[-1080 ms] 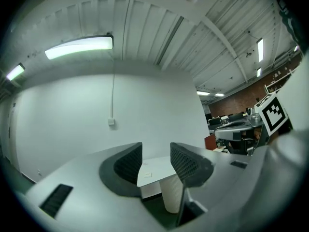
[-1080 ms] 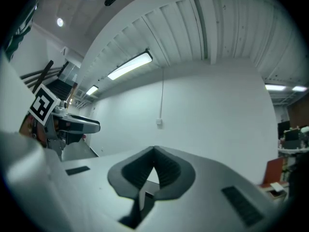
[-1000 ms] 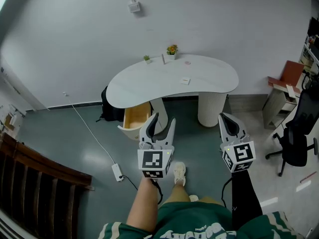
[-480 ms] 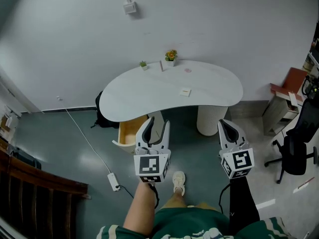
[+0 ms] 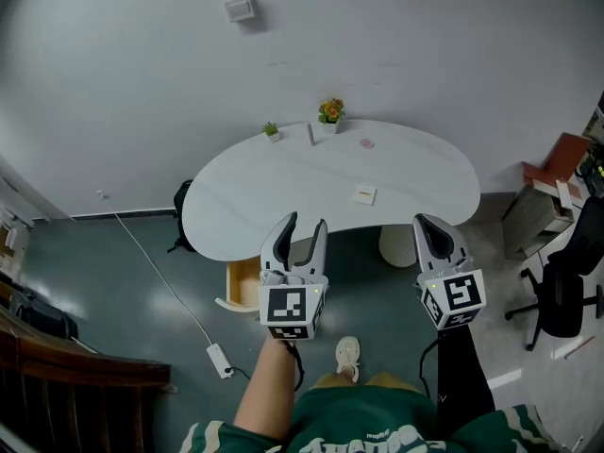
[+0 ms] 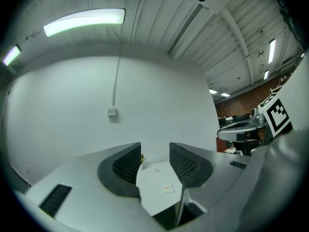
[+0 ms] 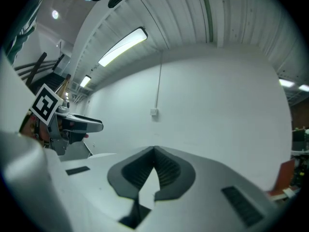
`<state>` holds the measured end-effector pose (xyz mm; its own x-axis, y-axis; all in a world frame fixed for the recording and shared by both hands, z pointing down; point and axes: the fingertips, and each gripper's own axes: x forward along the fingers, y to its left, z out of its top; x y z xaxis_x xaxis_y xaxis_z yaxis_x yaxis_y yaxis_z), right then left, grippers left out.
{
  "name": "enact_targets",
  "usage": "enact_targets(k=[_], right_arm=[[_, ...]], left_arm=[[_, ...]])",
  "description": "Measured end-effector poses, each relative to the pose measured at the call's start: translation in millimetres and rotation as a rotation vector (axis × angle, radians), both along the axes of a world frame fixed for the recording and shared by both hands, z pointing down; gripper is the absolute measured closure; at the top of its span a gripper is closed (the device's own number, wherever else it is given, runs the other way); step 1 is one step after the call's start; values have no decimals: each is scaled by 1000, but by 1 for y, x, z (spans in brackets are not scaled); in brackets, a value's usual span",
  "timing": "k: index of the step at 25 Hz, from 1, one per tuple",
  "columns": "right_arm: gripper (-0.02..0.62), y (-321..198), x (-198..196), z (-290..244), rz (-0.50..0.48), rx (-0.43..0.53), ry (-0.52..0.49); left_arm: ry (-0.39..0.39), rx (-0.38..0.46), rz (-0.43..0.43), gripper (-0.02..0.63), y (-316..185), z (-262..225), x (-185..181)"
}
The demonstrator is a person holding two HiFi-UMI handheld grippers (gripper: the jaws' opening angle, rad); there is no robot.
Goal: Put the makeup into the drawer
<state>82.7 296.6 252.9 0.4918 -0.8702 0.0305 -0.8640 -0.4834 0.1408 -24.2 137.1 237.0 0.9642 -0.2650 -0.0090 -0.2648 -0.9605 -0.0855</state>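
Observation:
A small square makeup compact (image 5: 364,195) lies on the white kidney-shaped table (image 5: 283,187), and a round pink item (image 5: 367,143) sits further back. Under the table's front left edge an open drawer (image 5: 242,285) shows its wooden inside. My left gripper (image 5: 303,223) hovers level before the table, beside the drawer; its jaws have just been closing a little and stand open with nothing between them. Between them I see the compact (image 6: 167,189) on the table (image 6: 154,197). My right gripper (image 5: 427,225) hangs right of it, before the pedestal, shut and empty (image 7: 154,151).
A flower pot (image 5: 329,113) and a tiny plant (image 5: 271,131) stand at the table's back edge. A black bag (image 5: 181,201) leans left of the table. A power strip (image 5: 218,357) with its cable lies on the floor. An office chair (image 5: 564,291) stands at right.
Both grippers have moved forward to the table, which now fills more of the head view. The left jaws stand slightly narrower than a second ago.

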Motion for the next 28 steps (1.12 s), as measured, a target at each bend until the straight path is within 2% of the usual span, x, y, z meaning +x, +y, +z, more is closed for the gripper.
enact_targets(k=[9, 19, 28], right_arm=[[591, -63, 56, 13, 21, 11, -8], [591, -111, 123, 9, 7, 40, 14], [591, -191, 216, 27, -80, 11, 5]], left_arm=[[-5, -35, 64, 422, -63, 18, 66], [13, -49, 59, 392, -104, 30, 122], [-57, -68, 17, 383, -163, 74, 222]])
